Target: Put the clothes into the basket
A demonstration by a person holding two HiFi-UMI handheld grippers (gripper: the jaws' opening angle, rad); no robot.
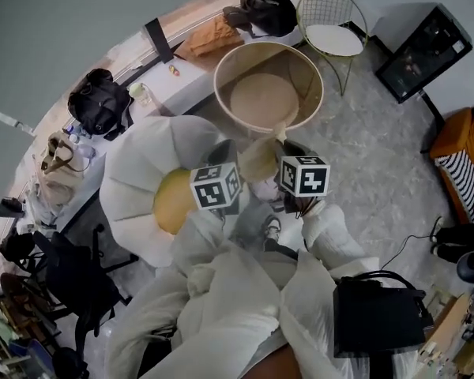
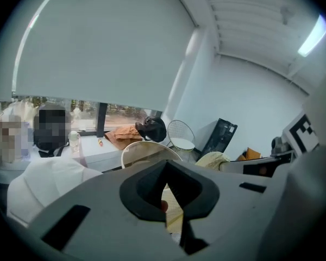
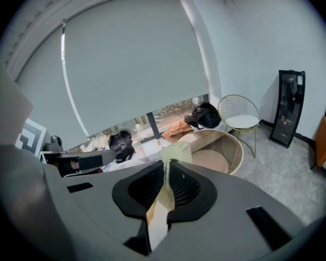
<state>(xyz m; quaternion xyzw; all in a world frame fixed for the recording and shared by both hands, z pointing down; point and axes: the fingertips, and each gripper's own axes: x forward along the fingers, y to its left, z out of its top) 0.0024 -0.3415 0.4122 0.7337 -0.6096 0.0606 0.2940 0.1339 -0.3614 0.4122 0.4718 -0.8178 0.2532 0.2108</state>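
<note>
**Head view.** Left gripper [image 1: 225, 164] and right gripper [image 1: 288, 160] are held side by side, both aimed at the round basket [image 1: 268, 85]. The pale cream garment [image 1: 257, 163] is bunched between them, in the air just short of the basket's near rim and not yet over its mouth. Taking it at two points likely keeps it from trailing on the floor. The basket looks empty, and it stands on the floor against the window ledge [image 1: 182, 73], mouth up, so a drop from above should do. A white petal-shaped chair [image 1: 142, 164] sits at its left and a wire chair [image 1: 332, 26] beyond its right rim. A brown cloth [image 1: 209, 38] and a black bag [image 1: 265, 8] lie on the ledge's far end.

**Left gripper view.** The jaws are drawn close, with a strip of cream fabric showing in the slot between them. I read this as a pinch on the garment, though little of the fabric shows. The basket's rim [image 2: 144, 150] is straight ahead.

**Right gripper view.** The jaws are pressed onto a ribbed edge of the garment [image 3: 173, 152], which stands up above the pads and hangs below them. The grip looks firm. The basket's open mouth [image 3: 217, 151] is ahead and to the right.

**Judgement.** This is the carry stage. Next, both grippers need to go forward past the near rim before letting go, or the cloth may drape over the rim.
</note>
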